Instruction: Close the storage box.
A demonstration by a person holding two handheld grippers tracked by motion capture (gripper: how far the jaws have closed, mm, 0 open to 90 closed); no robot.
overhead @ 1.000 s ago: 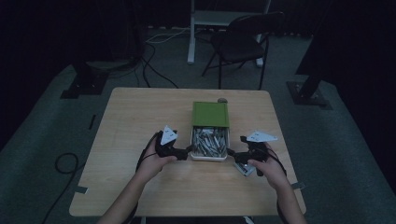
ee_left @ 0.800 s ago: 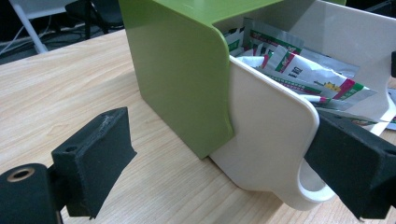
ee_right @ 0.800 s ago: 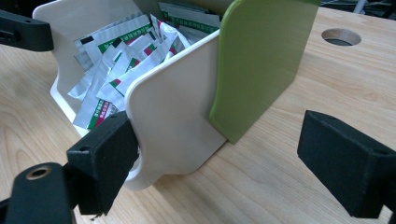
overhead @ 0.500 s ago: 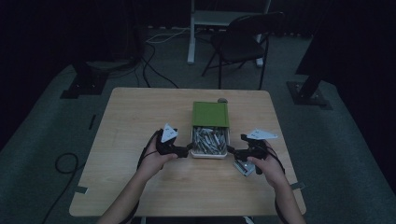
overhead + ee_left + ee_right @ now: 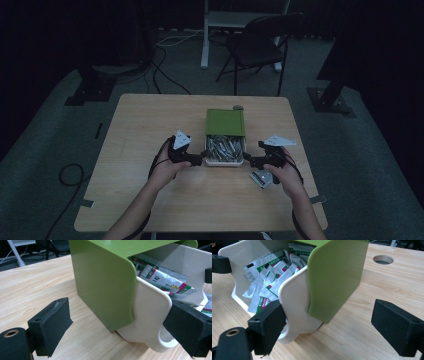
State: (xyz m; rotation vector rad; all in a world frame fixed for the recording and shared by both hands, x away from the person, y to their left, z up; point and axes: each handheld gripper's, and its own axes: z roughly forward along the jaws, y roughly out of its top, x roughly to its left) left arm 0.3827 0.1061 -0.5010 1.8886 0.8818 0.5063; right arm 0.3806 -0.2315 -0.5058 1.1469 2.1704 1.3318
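Observation:
A white drawer (image 5: pixel 224 162) full of silver sachets (image 5: pixel 225 148) is pulled partway out of a green sleeve (image 5: pixel 225 121) at the table's middle. My left gripper (image 5: pixel 196 159) is open at the drawer's front left corner. In the left gripper view its jaws straddle the sleeve (image 5: pixel 105 285), and one pad (image 5: pixel 190 330) sits at the drawer's loop handle (image 5: pixel 163 338). My right gripper (image 5: pixel 251 160) is open at the front right corner. In the right gripper view one pad (image 5: pixel 267 327) is against the drawer's (image 5: pixel 294 305) handle. A loose sachet (image 5: pixel 262 177) lies by the right hand.
The wooden table (image 5: pixel 150 125) has bare room to the left, right and front of the box. A round hole (image 5: pixel 383 259) is in the tabletop behind the box. A chair (image 5: pixel 260 45) and stand bases are on the floor beyond the table.
The right gripper has shifted up to the drawer's front right corner, and a silver sachet now lies on the table by that hand. The left gripper has barely moved.

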